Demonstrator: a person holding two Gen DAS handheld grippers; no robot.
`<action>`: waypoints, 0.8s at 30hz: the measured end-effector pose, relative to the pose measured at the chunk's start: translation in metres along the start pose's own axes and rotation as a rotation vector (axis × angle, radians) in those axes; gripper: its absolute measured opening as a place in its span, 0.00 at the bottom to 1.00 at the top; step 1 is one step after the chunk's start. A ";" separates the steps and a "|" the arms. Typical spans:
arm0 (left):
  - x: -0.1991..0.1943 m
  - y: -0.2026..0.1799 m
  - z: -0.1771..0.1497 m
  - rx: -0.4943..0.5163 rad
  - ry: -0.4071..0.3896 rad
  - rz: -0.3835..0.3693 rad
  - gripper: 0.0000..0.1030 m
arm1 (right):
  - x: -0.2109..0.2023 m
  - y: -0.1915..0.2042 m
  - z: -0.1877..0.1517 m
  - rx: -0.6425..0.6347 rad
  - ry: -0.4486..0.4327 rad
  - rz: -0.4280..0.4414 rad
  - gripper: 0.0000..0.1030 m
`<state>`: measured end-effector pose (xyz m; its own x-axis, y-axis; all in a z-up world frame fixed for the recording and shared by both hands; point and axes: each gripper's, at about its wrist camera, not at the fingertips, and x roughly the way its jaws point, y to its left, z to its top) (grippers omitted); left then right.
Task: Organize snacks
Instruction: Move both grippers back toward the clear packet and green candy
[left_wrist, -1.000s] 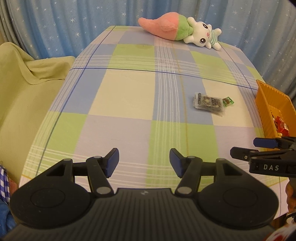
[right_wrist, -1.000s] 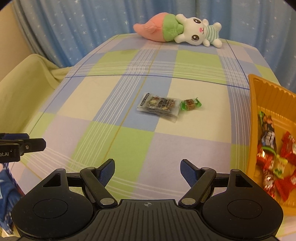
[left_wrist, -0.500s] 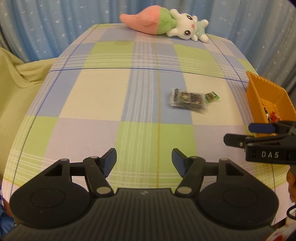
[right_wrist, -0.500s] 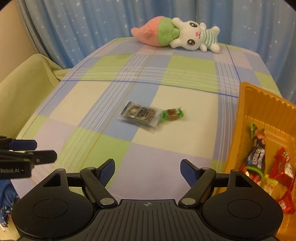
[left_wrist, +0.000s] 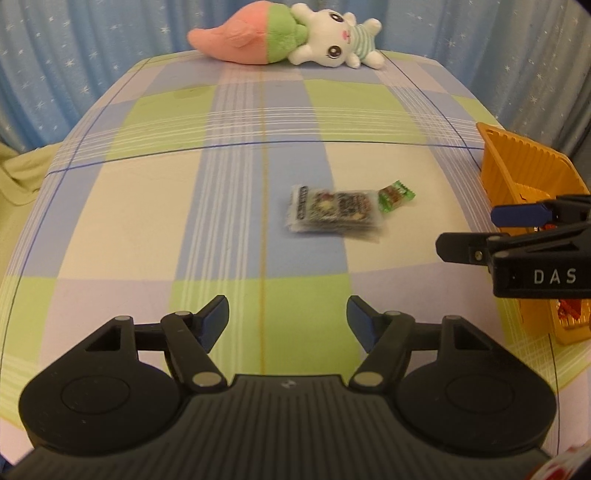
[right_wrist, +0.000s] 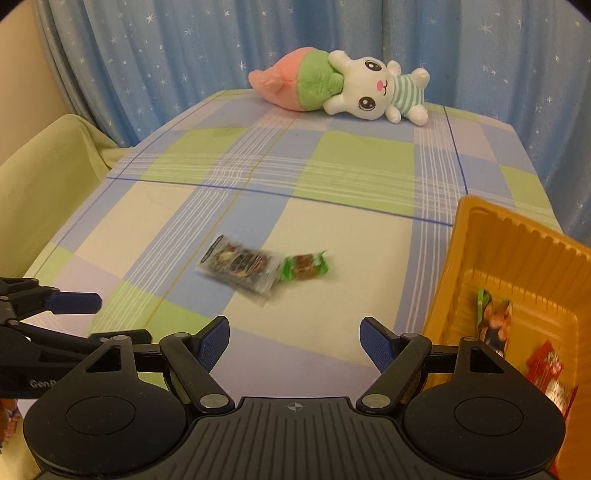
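A flat clear snack packet (left_wrist: 334, 213) (right_wrist: 240, 268) lies on the checked tablecloth, with a small green-wrapped candy (left_wrist: 396, 194) (right_wrist: 304, 266) touching its right end. An orange tray (left_wrist: 524, 184) (right_wrist: 517, 266) at the table's right edge holds several wrapped snacks (right_wrist: 495, 325). My left gripper (left_wrist: 287, 320) hovers short of the packet, its jaws opening with nothing between them. My right gripper (right_wrist: 293, 341) stands open and empty, near the tray's left wall; it also shows from the side (left_wrist: 476, 232) in the left wrist view.
A plush bunny with a pink and green body (left_wrist: 288, 44) (right_wrist: 340, 88) lies at the table's far edge. Blue starred curtains (right_wrist: 184, 55) hang behind. A pale green draped seat (right_wrist: 48, 177) stands left of the table.
Both grippers have shifted toward the packet and candy, which now look nearer and more central. The left jaws have spread wider. The right jaws kept their gap.
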<state>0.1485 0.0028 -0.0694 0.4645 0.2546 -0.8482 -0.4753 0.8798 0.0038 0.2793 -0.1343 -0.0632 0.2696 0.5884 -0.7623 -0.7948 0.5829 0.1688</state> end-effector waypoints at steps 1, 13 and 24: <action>0.003 -0.002 0.003 0.004 0.000 -0.002 0.66 | 0.001 -0.002 0.002 0.000 0.000 0.002 0.75; 0.041 -0.017 0.030 0.032 0.023 0.001 0.67 | 0.015 -0.028 0.017 0.025 -0.002 0.008 0.75; 0.069 -0.025 0.046 0.081 0.030 0.043 0.67 | 0.024 -0.039 0.028 0.061 -0.008 -0.002 0.75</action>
<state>0.2264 0.0171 -0.1034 0.4213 0.2821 -0.8620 -0.4318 0.8982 0.0829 0.3317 -0.1271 -0.0704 0.2755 0.5915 -0.7578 -0.7597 0.6170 0.2054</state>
